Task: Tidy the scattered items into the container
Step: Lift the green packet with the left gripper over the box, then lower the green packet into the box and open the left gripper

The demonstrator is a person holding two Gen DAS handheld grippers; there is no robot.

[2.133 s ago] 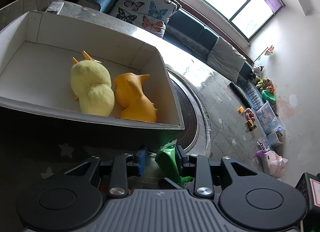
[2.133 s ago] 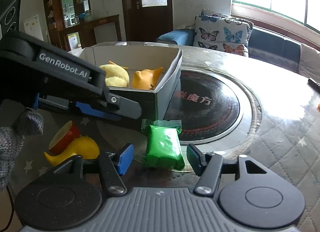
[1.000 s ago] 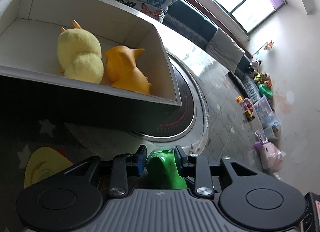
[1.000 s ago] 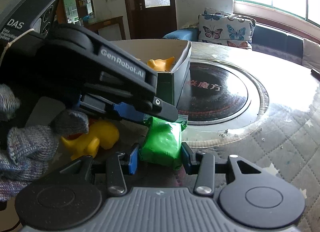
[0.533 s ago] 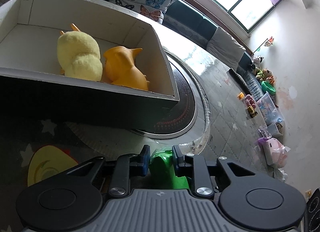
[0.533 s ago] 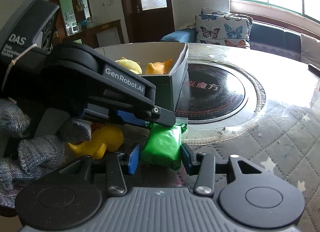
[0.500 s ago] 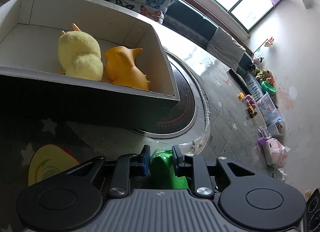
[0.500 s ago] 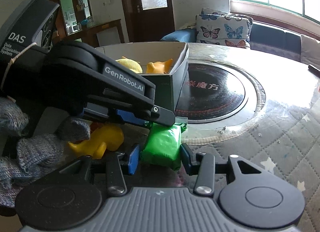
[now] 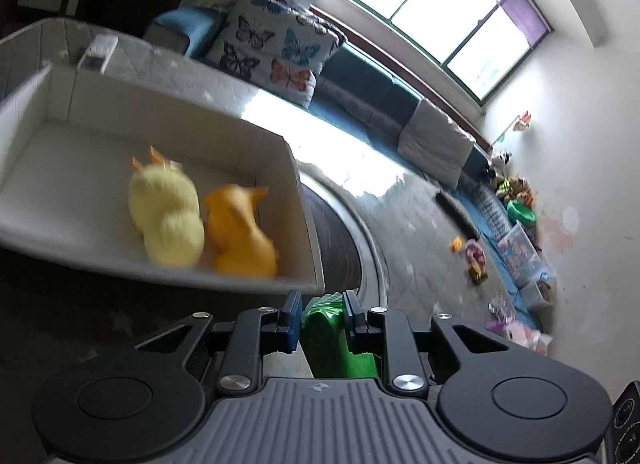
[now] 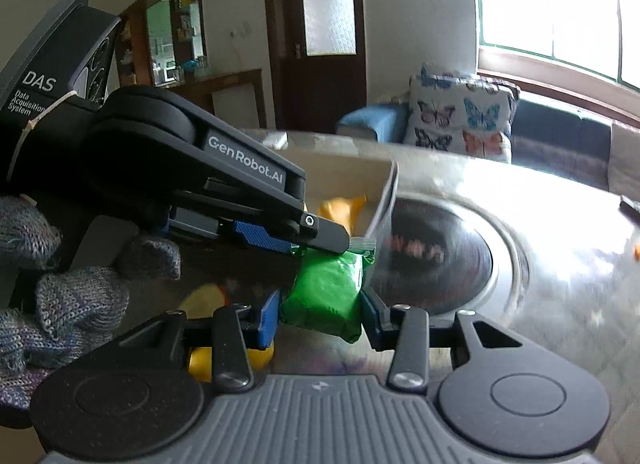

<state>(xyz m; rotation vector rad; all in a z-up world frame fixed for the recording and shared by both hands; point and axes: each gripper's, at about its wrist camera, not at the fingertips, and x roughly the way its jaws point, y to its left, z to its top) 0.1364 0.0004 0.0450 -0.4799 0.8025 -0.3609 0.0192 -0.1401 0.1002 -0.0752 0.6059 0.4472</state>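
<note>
Both claws, left claw (image 9: 319, 318) and right claw (image 10: 320, 314), have clamped shut on the green packet (image 10: 326, 294) and lifted it off the tabletop (image 10: 540, 224); the cardboard box (image 9: 308, 224) comes next.

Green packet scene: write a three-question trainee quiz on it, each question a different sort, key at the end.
1. True or false: the green packet is clamped by both the left gripper and the right gripper.
2. Which toys lie inside the white box?
A. a fluffy yellow toy and an orange toy
B. a red car and a blue ball
C. none
3. Fill in: the cushion on the sofa behind the table is printed with ____.

Key
1. True
2. A
3. butterflies
</note>
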